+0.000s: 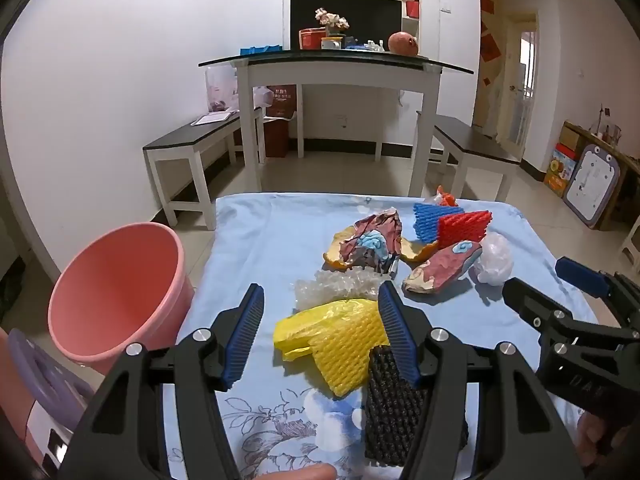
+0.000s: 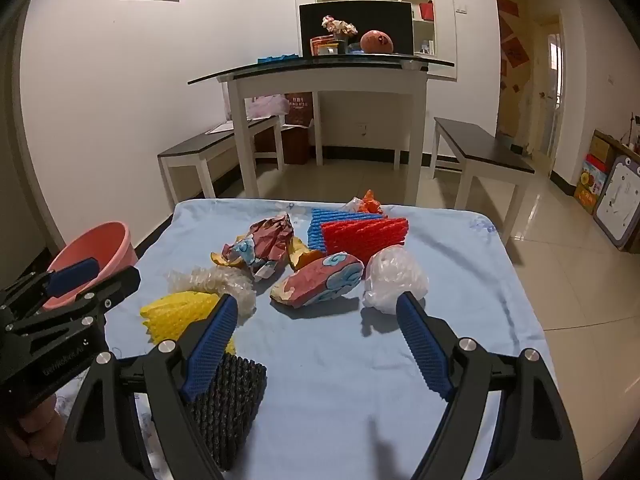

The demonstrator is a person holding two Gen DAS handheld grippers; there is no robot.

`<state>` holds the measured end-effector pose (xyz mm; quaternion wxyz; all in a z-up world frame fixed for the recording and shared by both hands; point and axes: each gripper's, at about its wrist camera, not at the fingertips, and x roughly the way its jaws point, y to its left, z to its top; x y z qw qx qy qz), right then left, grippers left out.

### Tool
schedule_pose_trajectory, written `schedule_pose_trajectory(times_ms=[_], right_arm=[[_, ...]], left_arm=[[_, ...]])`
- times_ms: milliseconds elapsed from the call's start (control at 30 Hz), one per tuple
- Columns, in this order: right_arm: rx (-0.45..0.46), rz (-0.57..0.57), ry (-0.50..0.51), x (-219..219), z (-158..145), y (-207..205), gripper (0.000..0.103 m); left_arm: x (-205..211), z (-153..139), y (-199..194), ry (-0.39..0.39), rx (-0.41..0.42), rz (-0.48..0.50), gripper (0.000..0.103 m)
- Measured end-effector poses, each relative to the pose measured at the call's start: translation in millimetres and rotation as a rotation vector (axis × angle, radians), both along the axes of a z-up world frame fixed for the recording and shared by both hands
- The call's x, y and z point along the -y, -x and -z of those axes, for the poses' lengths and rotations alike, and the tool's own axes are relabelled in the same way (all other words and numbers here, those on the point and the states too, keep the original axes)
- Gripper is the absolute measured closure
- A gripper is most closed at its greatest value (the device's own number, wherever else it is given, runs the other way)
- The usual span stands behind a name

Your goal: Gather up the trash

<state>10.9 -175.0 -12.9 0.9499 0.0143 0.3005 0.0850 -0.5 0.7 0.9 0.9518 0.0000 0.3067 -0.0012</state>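
Left wrist view shows the left gripper [image 1: 320, 304] with its jaws wide apart and nothing clamped. One yellow foam net [image 1: 340, 340] lies between them; one black foam net [image 1: 394, 404] sits against the right-hand jaw, and one clear bubble wrap [image 1: 336, 286] lies just past the tips. Farther ahead sit two crumpled printed papers [image 1: 374, 244], one blue foam net [image 1: 426, 218], one red foam net [image 1: 464, 226] and one white plastic bag [image 1: 494, 258], all on the blue cloth [image 1: 256, 240]. One pink bucket [image 1: 120, 292] stands off the left-hand jaw. From the right wrist, the right gripper [image 2: 316, 312] also has its jaws spread and empty, with bare cloth between them and the bag at the right-hand tip.
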Motion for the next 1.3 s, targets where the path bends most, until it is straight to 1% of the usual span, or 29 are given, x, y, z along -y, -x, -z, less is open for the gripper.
schedule_pose_trajectory(times_ms=[200,233,467,533,1300], right_arm=[[0.007,0.0,0.008,-0.2,-0.4,0.9,0.023],[-0.003,0.003,0.005,-3.2,2.0,-1.3,0.023],[-0.001,-0.001,0.007,-0.9,0.1,0.5,0.023],[-0.002,-0.002,0.007,-0.3,-0.6,1.3,0.023],[-0.002,-0.003,0.004,-1.5,0.0,1.4,0.023]], left_arm=[[-1.6,-0.7,0.0,0.003,-0.005,0.007,0.043],[-7.5,-7.2,0.2,0.002,-0.004,0.005,0.043],[-15.3,-12.6,3.2,0.011,0.003,0.003,0.043],[-5.0,-5.9,2.7,0.003,0.006,-0.009,0.043],[-3.0,-1.9,4.1,-0.002,-0.003,-0.02,0.043]])
